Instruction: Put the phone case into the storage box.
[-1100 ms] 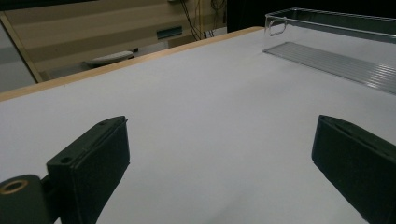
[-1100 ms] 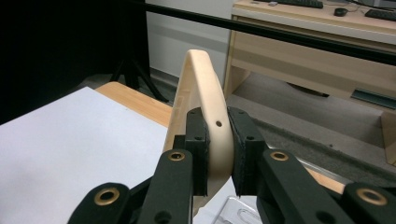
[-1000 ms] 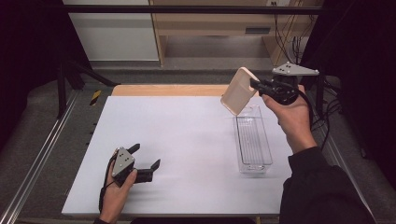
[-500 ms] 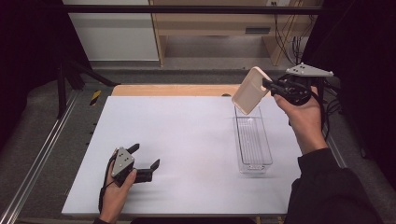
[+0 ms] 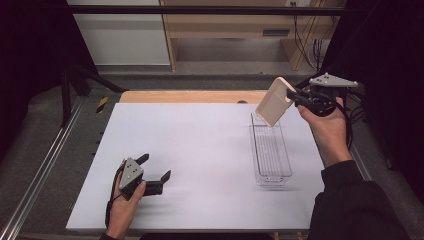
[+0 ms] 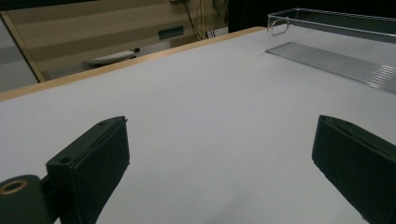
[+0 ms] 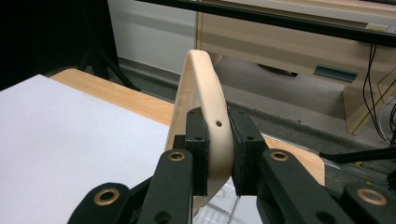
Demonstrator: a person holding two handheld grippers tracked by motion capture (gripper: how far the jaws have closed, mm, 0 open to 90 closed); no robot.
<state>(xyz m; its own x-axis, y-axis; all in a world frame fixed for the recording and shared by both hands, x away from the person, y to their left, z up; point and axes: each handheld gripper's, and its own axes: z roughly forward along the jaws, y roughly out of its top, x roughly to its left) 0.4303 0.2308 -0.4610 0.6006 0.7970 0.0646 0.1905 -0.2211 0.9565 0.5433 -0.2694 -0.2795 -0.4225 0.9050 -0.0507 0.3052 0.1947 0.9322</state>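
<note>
The white-topped counter (image 5: 200,150) carries a clear ribbed plastic tray (image 5: 271,152) at three o'clock. Above the tray's far end, at two o'clock, the right hand-held gripper (image 5: 294,98) clenches a tilted cream rounded-rectangular plastic lid (image 5: 272,102). At seven o'clock the left hand-held gripper (image 5: 155,167) rests released, jaws spread.

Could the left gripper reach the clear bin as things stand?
Probably yes: the left gripper rests open on the white table, with bare surface between it and the clear bin; the beige lid is held above its far end.

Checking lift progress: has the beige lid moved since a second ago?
Yes. The beige lid, clamped in the right gripper, shifted right relative to the clear tray.
</note>
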